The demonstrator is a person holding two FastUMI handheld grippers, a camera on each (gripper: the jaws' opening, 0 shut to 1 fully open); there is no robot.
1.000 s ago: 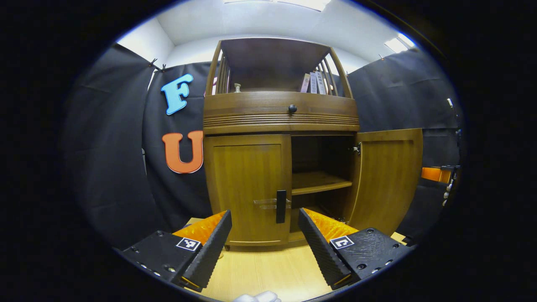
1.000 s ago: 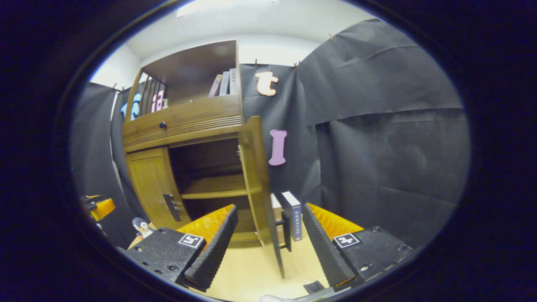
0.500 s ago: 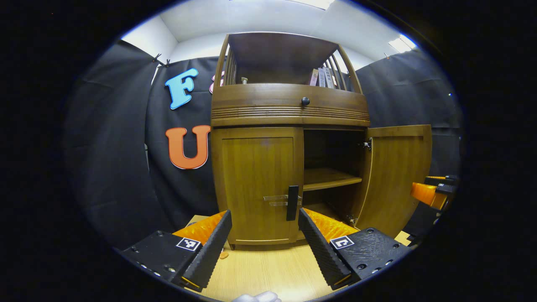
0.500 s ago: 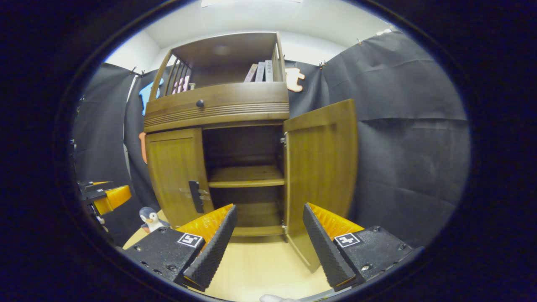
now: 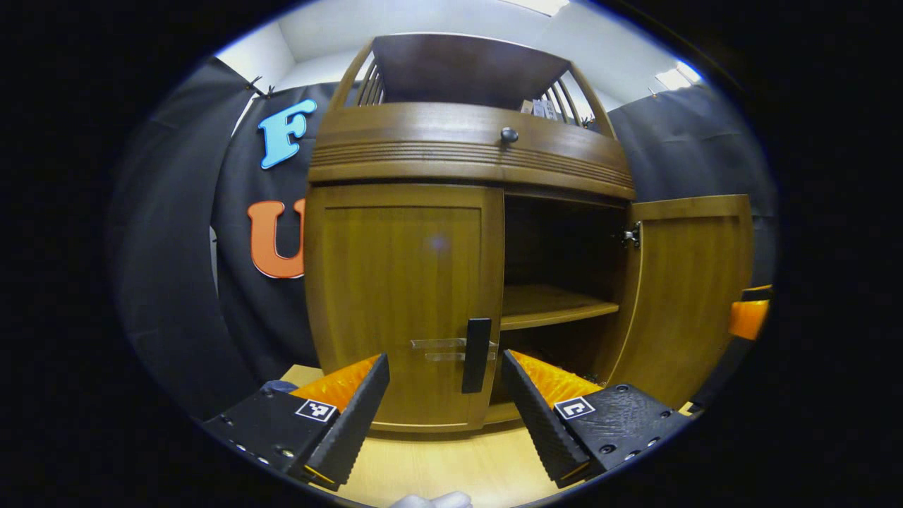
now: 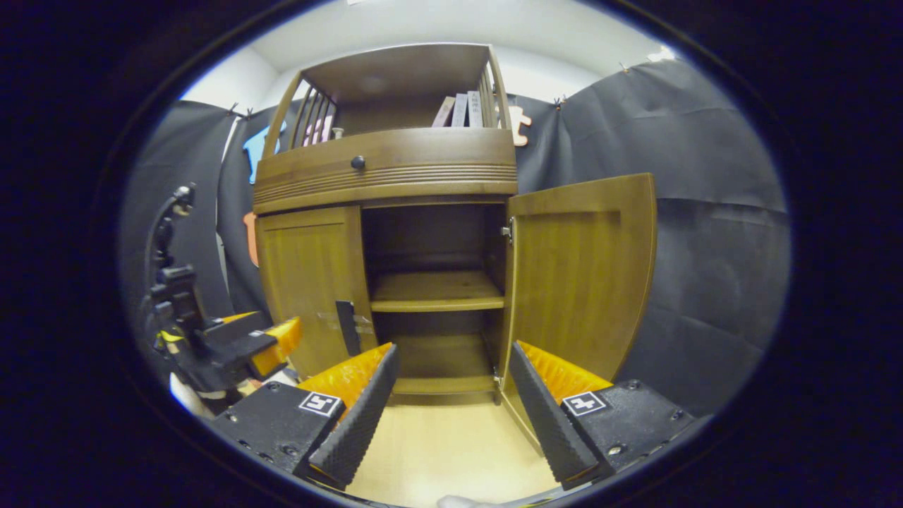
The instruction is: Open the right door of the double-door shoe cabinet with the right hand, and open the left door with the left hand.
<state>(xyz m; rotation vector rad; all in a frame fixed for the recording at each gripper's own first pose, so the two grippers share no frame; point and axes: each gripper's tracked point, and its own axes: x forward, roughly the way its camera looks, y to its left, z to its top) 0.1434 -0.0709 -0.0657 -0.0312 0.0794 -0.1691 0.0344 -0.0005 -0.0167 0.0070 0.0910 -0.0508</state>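
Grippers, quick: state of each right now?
Left gripper: open, holding nothing, facing the left door's handle.
Right gripper: open, holding nothing.

Shoe cabinet [image 5: 465, 148]: showing warm mid-brown wood, with a band of fine horizontal ridges under the top shelf.
Left door [image 5: 395, 296]: showing golden-brown vertical grain; its handle [image 5: 476, 346] is showing black.
Right door [image 6: 578, 275]: showing the same golden-brown grain.
Drawer knob [image 5: 508, 134]: showing dark, near black.
Inner shelf [image 6: 437, 291]: showing lighter yellow-brown against a dark interior.
Desk [image 6: 444, 451]: showing pale yellow wood grain.
Books [image 6: 462, 109]: 3 spines showing pale pink, grey and white.
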